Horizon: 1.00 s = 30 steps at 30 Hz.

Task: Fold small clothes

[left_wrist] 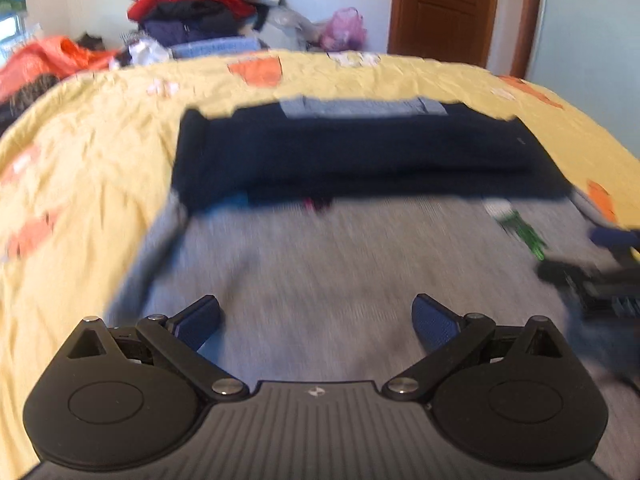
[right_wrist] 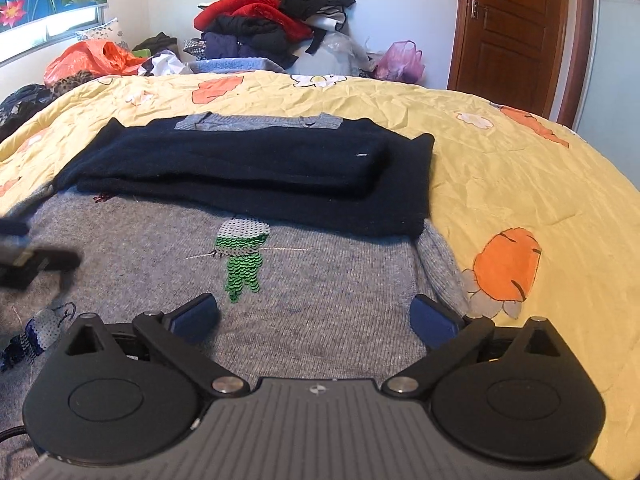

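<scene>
Both claws, left claw [left_wrist: 316, 322] and right claw [right_wrist: 314, 318], spread wide, low over the grey sweater [right_wrist: 320, 280].

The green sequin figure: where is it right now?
On the grey sweater, centre of the right wrist view: the green sequin figure lies just below the folded navy garment, ahead of the open right gripper.

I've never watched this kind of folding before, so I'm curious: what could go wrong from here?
Two likely risks. The dark sweater lies folded on the far part of the grey sweater; lifting the grey one could tip it and undo its fold. Both the left gripper and right gripper have jaws open, holding nothing, so a shallow pinch might catch only one knit layer. The sequin figure could also snag.
</scene>
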Each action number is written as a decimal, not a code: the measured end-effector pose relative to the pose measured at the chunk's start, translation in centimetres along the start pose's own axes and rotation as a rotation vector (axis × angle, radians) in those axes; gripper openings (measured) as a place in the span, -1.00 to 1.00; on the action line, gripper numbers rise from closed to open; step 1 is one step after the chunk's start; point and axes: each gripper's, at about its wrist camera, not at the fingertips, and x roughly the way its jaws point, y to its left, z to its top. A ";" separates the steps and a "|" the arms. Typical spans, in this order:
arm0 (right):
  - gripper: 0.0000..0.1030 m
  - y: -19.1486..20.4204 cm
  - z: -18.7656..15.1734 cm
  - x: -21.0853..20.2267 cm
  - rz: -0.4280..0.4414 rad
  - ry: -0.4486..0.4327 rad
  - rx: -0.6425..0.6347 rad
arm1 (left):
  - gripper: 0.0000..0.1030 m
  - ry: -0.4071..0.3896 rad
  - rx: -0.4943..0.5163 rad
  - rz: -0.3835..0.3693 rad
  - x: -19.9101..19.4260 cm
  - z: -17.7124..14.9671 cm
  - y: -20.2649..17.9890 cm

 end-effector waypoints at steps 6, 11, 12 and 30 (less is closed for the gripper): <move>0.99 0.3 -0.5 -1.2 -0.003 0.019 0.038 | 1.00 -0.070 0.033 0.004 -0.9 -2.4 -0.1; 1.00 1.8 -2.6 -3.5 0.007 0.024 -0.016 | 1.00 -0.077 0.031 0.002 -0.8 -2.3 -0.1; 1.00 1.8 -2.9 -3.8 0.008 0.023 -0.014 | 1.00 -0.076 0.032 0.002 -0.8 -2.2 -0.1; 1.00 2.6 -4.3 -5.9 0.024 0.053 -0.014 | 1.00 -0.083 0.016 0.009 -4.4 -5.9 -0.4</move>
